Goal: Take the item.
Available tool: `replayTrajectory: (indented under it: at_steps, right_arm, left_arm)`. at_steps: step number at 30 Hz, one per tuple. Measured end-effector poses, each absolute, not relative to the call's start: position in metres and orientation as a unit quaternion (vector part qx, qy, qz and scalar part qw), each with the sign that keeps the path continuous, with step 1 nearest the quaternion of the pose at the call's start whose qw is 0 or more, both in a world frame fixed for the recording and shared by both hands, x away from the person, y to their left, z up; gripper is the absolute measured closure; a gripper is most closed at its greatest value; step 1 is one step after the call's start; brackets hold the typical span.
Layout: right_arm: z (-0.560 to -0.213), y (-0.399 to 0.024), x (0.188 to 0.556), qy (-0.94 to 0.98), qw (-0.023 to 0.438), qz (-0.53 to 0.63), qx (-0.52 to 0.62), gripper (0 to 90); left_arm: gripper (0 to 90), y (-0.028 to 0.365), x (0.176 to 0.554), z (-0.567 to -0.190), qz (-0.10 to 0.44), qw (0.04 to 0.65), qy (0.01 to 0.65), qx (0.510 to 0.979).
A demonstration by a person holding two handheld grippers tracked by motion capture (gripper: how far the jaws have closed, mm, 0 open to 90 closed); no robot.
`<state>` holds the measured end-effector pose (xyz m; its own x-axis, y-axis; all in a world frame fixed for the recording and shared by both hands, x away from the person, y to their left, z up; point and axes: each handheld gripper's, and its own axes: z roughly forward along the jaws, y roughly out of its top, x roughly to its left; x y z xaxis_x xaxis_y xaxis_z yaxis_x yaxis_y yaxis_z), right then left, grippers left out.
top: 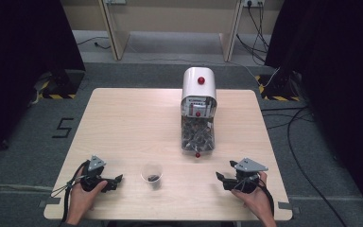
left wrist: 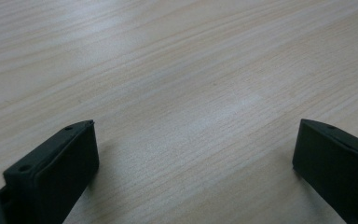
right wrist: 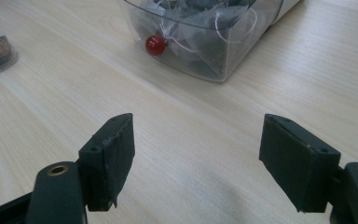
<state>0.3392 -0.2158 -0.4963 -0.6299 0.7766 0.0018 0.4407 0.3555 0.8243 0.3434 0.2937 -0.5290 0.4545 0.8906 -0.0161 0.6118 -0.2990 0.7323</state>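
Both my grippers rest low at the near edge of the worktop. Left gripper: fingers spread wide, nothing between them, bare wood ahead. Right gripper: fingers likewise released and empty. Between the two stands a small clear cup with something dark at its bottom. Behind it, a white dispenser with red knobs; its clear bin holds tea bags.
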Motion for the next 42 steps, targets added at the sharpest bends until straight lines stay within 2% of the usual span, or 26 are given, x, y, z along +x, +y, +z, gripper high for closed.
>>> replayTrajectory:
  at_steps: [18, 32, 42]
  right_arm:
    - [-0.501, -0.224, 0.323, 0.804, 0.205, 0.396, 0.394, 27.2]
    - [-0.506, -0.230, 0.313, 0.804, 0.210, 0.382, 0.404, 20.5]
    - [-0.510, -0.234, 0.307, 0.801, 0.209, 0.382, 0.411, 19.9]
  left_arm:
    - [0.0, 0.294, 0.343, -0.529, 0.202, 0.344, 0.481, 0.780]
    - [0.0, 0.294, 0.343, -0.529, 0.202, 0.344, 0.481, 0.780]
    - [0.0, 0.294, 0.343, -0.529, 0.202, 0.345, 0.482, 0.780]
